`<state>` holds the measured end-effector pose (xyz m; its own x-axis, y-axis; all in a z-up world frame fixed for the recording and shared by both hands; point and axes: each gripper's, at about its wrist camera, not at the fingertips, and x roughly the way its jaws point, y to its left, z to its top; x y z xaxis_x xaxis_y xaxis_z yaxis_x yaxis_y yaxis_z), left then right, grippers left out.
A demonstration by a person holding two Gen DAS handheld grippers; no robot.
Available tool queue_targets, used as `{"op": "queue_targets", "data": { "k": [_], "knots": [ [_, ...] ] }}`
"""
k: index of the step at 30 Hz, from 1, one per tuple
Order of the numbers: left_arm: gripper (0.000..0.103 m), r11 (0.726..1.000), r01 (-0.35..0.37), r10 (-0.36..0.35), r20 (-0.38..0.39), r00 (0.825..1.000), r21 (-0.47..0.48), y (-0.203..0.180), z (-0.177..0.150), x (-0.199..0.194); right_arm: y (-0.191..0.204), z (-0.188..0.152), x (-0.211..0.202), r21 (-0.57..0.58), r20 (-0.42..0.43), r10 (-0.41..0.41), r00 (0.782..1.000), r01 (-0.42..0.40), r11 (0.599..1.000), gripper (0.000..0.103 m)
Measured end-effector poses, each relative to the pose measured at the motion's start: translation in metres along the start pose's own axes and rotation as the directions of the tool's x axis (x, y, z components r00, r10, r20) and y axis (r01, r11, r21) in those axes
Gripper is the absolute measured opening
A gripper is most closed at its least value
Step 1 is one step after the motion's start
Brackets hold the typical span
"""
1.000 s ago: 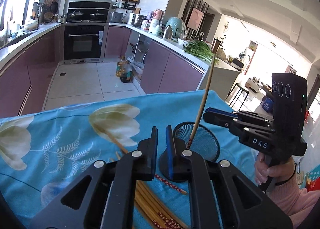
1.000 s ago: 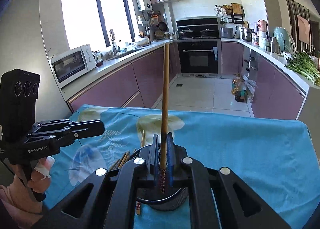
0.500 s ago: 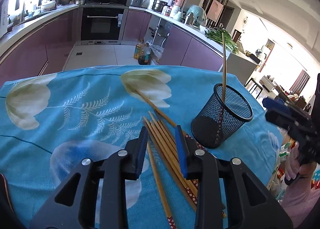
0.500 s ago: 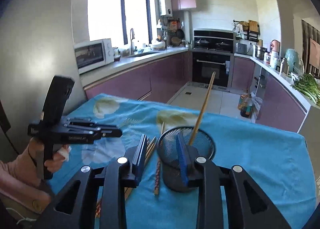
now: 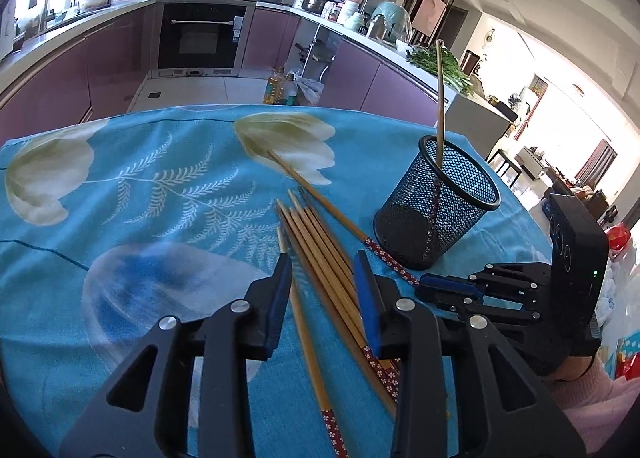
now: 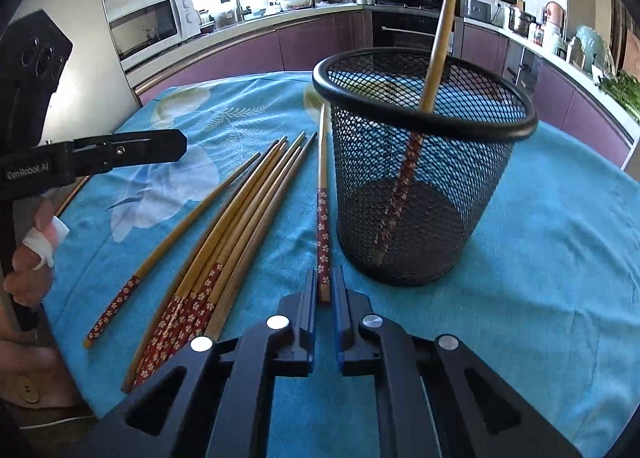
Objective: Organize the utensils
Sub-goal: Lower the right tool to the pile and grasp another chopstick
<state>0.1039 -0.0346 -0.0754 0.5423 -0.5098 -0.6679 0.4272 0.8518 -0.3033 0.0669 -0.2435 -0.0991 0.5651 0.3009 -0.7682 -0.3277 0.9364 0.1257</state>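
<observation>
On the counter, under a blue flowered cloth, the loose chopsticks lay flat in a fan, their narrow bare tips pointing away toward the kitchen cabinets and their red flower-patterned handle ends toward the near edge. In the right wrist view one chopstick lay furthest left and a little apart from the rest, then a tight bundle of several touching along their length, then a single chopstick just beside the cup, its long axis running almost straight away from the camera. The left claw hung low over the bundle with its jaws partly apart, having just been opening; several chopsticks ran through the gap under it, and the pads did not press on any of them. The right claw had just been closing, and its blue pads stood narrow on either side of the patterned end of the single chopstick; whether they pinched it I could not tell for sure, though they looked closed on it. To the right stood a black mesh cup, upright on the cloth, holding one chopstick that leaned against the rim, handle end down on the cup's floor and bare tip pointing up.
</observation>
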Motion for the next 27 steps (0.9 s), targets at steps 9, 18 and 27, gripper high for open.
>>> {"op": "queue_targets", "data": {
  "k": [9, 18, 27],
  "knots": [
    [0.033, 1.0, 0.007, -0.007, -0.012, 1.0, 0.002, 0.005, -0.008, 0.007, -0.001, -0.038, -0.04, -0.02, -0.139, 0.081, 0.987, -0.085, 0.996, 0.011],
    [0.036, 1.0, -0.008, 0.008, -0.019, 1.0, 0.005, 0.004, -0.014, 0.007, 0.023, 0.008, -0.006, -0.104, -0.032, -0.054, 0.998, 0.051, 0.993, 0.017],
    [0.039, 0.999, -0.012, 0.012, -0.02, 1.0, -0.033, 0.019, -0.02, 0.004, 0.022, 0.018, 0.014, -0.086, -0.052, -0.067, 0.996, 0.062, 0.994, 0.011]
  ]
}}
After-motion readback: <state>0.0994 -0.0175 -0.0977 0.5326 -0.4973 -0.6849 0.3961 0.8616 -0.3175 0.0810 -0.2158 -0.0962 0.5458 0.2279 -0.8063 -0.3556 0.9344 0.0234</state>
